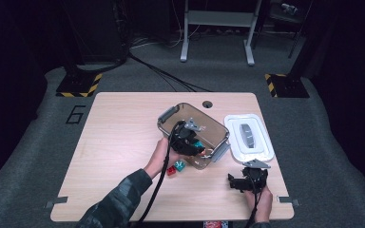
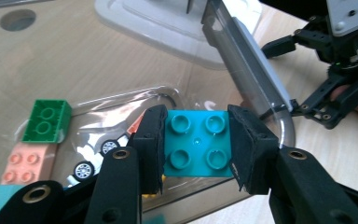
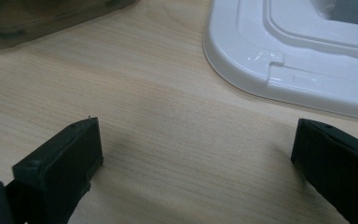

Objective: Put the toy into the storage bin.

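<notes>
Jaws of my left gripper [image 2: 196,149] pinch a teal four-stud brick [image 2: 196,145] by two opposite sides, its studs facing the gripper's camera; the brick is square, so I see no long axis. It hangs over the near corner of the clear bin [image 1: 218,134], above a green brick [image 2: 46,120], a pink brick [image 2: 22,166] and small wheels [image 2: 83,170] inside. My right gripper [image 1: 248,180] rests spread and empty on the bench [image 1: 119,128], near the white lid [image 1: 261,149].

Teal 2x2 brick [image 2: 196,142], four studs facing camera, level, clamped between left claw [image 2: 196,149] pads; above clear plastic bin [image 2: 242,60] rim.
</notes>
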